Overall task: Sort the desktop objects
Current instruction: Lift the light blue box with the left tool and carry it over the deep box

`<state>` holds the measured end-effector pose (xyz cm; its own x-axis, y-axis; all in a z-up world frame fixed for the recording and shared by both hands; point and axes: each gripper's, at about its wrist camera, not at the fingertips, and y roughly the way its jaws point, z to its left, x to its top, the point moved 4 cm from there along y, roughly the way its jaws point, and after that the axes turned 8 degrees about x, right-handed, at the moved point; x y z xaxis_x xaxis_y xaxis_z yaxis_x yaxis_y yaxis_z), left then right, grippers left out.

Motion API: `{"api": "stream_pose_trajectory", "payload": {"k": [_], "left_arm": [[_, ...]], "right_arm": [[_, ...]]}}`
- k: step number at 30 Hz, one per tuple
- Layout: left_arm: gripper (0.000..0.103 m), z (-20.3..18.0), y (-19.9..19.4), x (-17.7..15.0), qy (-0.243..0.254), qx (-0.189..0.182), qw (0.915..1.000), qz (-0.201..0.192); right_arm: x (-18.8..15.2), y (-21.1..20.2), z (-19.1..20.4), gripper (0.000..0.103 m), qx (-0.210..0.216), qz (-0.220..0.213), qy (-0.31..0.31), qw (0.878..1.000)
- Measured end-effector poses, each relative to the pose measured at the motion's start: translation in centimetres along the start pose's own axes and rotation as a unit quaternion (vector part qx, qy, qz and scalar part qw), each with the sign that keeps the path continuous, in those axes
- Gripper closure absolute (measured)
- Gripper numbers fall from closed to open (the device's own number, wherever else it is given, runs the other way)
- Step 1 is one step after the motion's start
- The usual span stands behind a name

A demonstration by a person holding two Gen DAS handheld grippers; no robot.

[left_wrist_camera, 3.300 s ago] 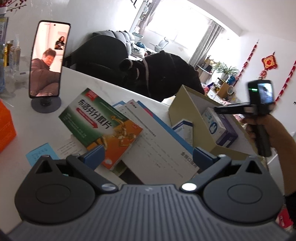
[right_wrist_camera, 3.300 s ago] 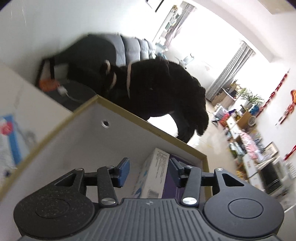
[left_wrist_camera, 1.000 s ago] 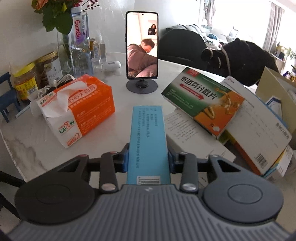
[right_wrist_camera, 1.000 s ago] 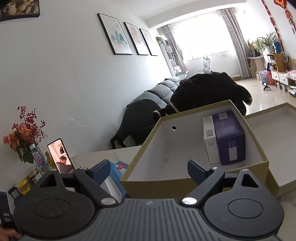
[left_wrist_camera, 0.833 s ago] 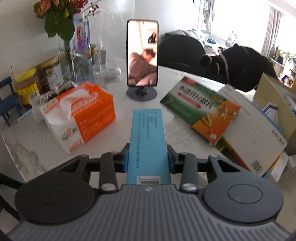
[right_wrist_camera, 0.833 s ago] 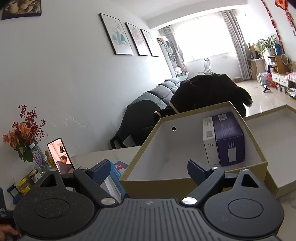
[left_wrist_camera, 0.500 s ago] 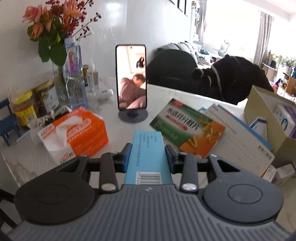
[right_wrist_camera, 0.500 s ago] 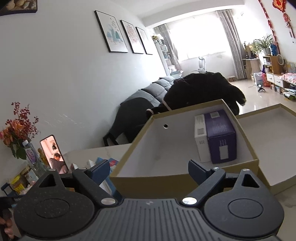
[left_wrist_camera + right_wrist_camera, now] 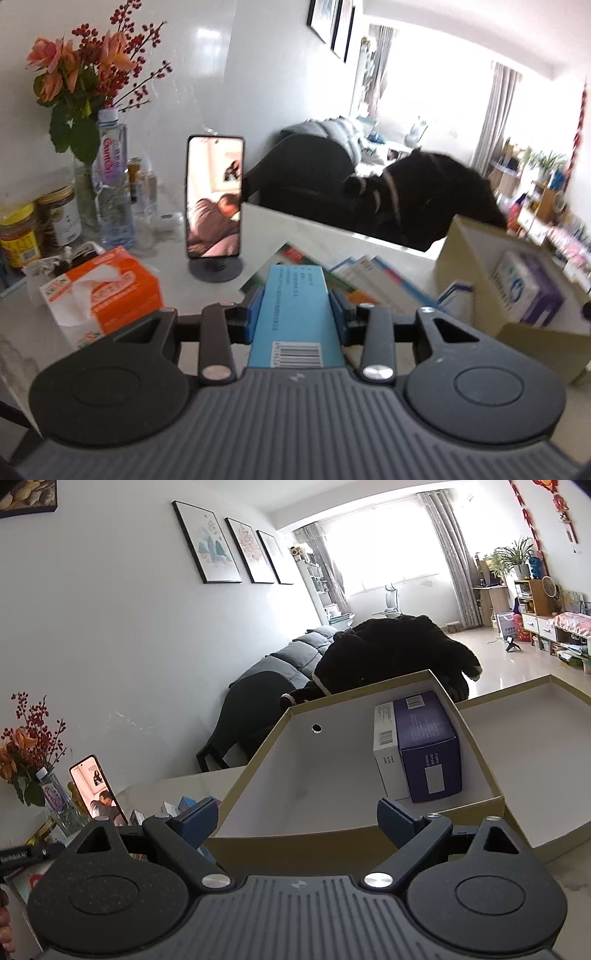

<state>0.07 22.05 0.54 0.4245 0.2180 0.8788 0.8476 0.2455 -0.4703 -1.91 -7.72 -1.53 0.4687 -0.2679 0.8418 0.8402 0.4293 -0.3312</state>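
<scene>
My left gripper [image 9: 295,314] is shut on a long light-blue box [image 9: 295,310], held above the white table with its barcode end toward the camera. Below and beyond it lie a green and orange medicine box [image 9: 291,254] and several flat papers and boxes [image 9: 373,273]. A tan cardboard box [image 9: 461,251] stands to the right with a purple and white box [image 9: 528,291] inside. In the right wrist view my right gripper [image 9: 297,819] hangs open just before the tan cardboard box [image 9: 295,843], which holds a purple box [image 9: 428,746] and a white box [image 9: 384,753].
An orange tissue box [image 9: 107,288], a phone on a round stand [image 9: 214,203], a water bottle [image 9: 110,184], jars [image 9: 22,236] and a vase of flowers [image 9: 85,74] crowd the table's left. The box lid [image 9: 535,746] lies open at right. A dark chair [image 9: 391,653] stands behind.
The left gripper closed on the light-blue box, lifted it off the table and swung it right toward the tan box. The right gripper drew back from the box interior and stays open.
</scene>
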Motion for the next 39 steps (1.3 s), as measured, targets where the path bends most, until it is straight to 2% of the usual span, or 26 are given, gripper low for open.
{"api": "stream_pose_trajectory", "payload": {"k": [16,23,33,39], "left_arm": [[0.067,-1.5,0.8,-0.1,-0.026,-0.056,0.9981,0.009],[0.067,-2.7,0.9,0.7,-0.034,-0.083,0.9959,-0.007],[0.067,-7.1,2.3,2.2,-0.023,-0.139,0.9900,-0.004],[0.067,-11.1,3.4,3.1,-0.015,-0.181,0.9834,0.000]], "right_arm": [[0.1,0.6,0.9,0.008,-0.002,0.010,-0.011,1.000],[0.3,0.5,1.2,0.008,-0.009,0.007,-0.013,1.000],[0.6,0.1,1.1,0.008,-0.023,0.002,-0.014,1.000],[1.1,-1.2,-0.2,0.008,-0.047,-0.021,-0.006,0.999]]}}
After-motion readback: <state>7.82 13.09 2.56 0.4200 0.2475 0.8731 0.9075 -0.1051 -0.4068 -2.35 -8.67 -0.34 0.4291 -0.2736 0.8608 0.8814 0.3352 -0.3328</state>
